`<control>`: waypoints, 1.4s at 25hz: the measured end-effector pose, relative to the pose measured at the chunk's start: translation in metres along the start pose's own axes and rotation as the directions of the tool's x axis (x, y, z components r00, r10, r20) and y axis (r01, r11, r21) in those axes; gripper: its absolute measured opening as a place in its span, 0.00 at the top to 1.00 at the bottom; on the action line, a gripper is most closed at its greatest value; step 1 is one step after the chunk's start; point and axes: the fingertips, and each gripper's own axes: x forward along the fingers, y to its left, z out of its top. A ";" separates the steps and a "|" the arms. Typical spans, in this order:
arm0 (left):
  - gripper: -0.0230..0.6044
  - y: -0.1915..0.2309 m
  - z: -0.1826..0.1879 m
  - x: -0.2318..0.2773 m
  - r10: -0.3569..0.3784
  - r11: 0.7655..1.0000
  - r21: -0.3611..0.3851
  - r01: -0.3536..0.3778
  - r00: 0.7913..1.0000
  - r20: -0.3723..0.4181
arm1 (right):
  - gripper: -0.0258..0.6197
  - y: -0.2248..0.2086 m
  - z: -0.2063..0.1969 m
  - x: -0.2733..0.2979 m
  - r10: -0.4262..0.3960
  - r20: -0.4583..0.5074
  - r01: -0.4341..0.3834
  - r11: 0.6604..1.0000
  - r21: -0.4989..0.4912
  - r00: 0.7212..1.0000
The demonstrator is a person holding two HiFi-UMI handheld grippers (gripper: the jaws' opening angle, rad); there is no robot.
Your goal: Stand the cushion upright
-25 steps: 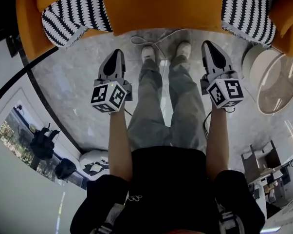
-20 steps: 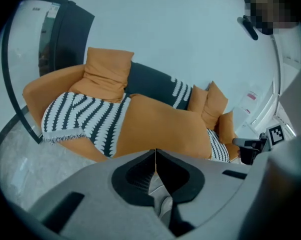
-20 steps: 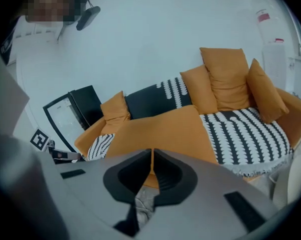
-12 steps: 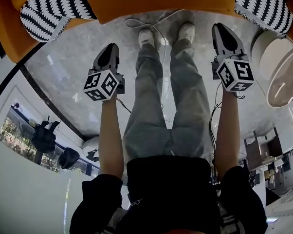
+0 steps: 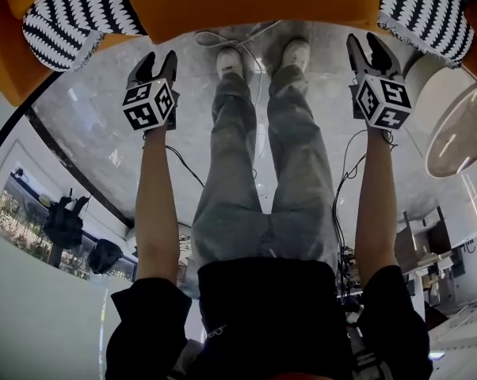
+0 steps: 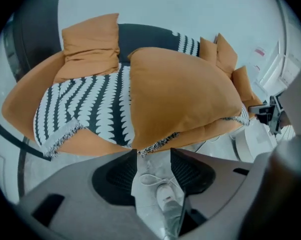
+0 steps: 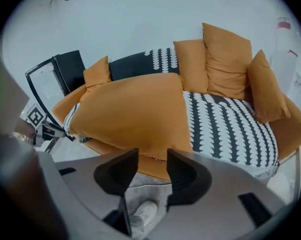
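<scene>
Our left gripper (image 5: 159,57) and right gripper (image 5: 364,41) have fingers opening on nothing; the orange cushion (image 6: 180,94) lies just beyond them, seemingly untouched.

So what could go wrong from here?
The left hand-held gripper and right hand-held gripper, jaws opening with nothing between them, face the front edge of the orange cushion, where fringe of the striped throw lies: they might pinch that too. It sits near the sofa front and could slide off.

Legible text, labels, brands, numbers or signs across our three views: none to our eyes.
</scene>
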 end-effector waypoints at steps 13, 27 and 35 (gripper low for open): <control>0.64 0.018 0.023 0.035 0.135 0.976 0.180 -0.123 0.989 -0.055 | 0.69 -0.069 -0.028 0.046 -0.168 -0.224 0.108 0.960 -0.259 0.960; 0.65 0.015 0.019 0.051 0.093 0.965 0.257 -0.051 0.984 -0.155 | 0.70 -0.067 -0.032 0.076 -0.090 -0.304 0.004 0.962 -0.273 0.948; 0.83 0.006 0.030 0.043 0.065 0.967 0.251 -0.030 0.989 -0.132 | 0.90 -0.056 -0.016 0.071 -0.008 -0.281 -0.059 0.972 -0.227 0.960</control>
